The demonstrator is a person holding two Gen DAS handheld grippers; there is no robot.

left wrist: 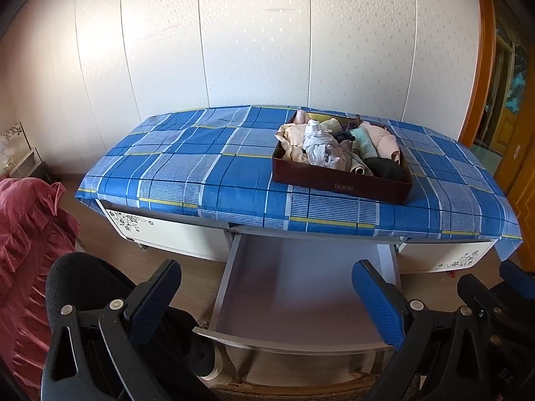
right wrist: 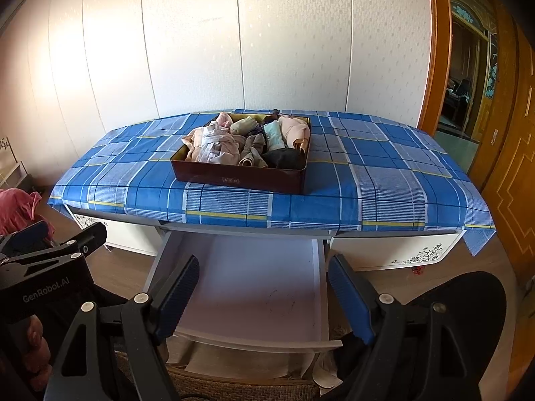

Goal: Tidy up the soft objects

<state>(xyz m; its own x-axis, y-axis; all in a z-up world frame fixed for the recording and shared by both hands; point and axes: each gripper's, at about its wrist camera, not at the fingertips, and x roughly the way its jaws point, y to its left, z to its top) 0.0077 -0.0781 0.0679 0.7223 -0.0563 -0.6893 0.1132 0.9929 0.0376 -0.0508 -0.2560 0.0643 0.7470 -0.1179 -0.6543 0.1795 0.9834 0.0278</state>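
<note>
A: Where are the soft things?

B: Piled in a dark red box [right wrist: 239,175] on the desk: a heap of clothes [right wrist: 247,143], mostly cream, pink and white, with a pale green piece [right wrist: 274,135] and a black one [right wrist: 284,158] toward the box's right front corner. Some of the cream cloth hangs over the box's left wall.

A: And the box itself?

B: It sits on the blue checked cloth [right wrist: 384,180] that covers the desk top, nearer the back edge than the front. In the left wrist view it lies right of the middle [left wrist: 341,183]; in the right wrist view, slightly left of it.

A: What is below?

B: A drawer [right wrist: 254,284] is pulled out from under the front edge of the desk, in the middle. Its pale floor shows a few faint dark marks. White cabinet fronts with a flower pattern [right wrist: 418,255] stand on either side of it.

A: The grippers?

B: The left gripper [left wrist: 267,297] hangs over the near end of the drawer with its blue-padded fingers [left wrist: 378,300] spread wide and nothing between them. The right gripper [right wrist: 264,295] is the same: spread wide, holding nothing, above the drawer. Each shows at the edge of the other's view.

A: Around that?

B: A white panelled wall [right wrist: 267,50] behind the desk, a wooden door frame [right wrist: 434,50] on the right, and red ruffled fabric [left wrist: 23,234] low on the left.
</note>
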